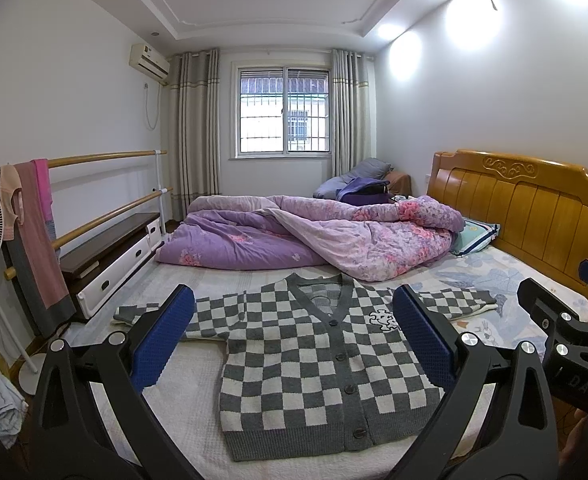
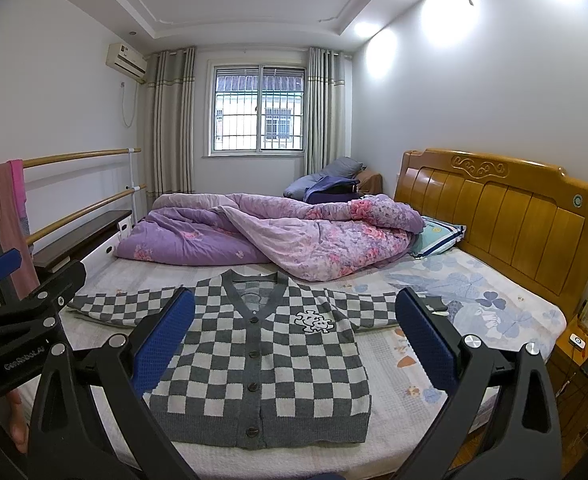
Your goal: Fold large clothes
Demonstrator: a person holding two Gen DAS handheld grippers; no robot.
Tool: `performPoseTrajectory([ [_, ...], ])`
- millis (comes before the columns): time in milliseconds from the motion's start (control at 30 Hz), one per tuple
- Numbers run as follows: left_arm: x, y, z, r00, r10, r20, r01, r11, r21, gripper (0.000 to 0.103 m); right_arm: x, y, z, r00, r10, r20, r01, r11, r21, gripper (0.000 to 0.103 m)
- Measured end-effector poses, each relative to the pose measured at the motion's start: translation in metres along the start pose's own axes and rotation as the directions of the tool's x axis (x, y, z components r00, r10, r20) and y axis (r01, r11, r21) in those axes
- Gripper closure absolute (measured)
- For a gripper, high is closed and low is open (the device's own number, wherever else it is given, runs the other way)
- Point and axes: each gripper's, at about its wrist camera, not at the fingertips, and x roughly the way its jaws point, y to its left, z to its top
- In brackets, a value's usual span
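Checked cardigan [image 1: 325, 364] laid flat, face up, buttoned, on near part of bed [image 1: 505, 276], sleeves out to both sides — spread so fold lines are easy to reach. Quilt [image 1: 305, 236] bunched toward far side, prob. shoved back to free space. Left gripper [image 1: 294, 344] spread wide, held above cardigan, nothing pinched. Right gripper [image 2: 295, 344] likewise wide apart, empty, just beside the left one. Folding not yet begun; sleeves look like the first grab.
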Motion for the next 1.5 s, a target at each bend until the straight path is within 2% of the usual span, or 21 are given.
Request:
performPoseTrajectory([
  [1500, -0.003, -0.002, 0.001, 1.000, 0.001, 0.004, -0.001, 1.000, -0.002, 0.004, 0.004, 0.016, -0.006, 1.000, 0.006, 0.000, -0.006, 1.000, -0.002, 0.007],
])
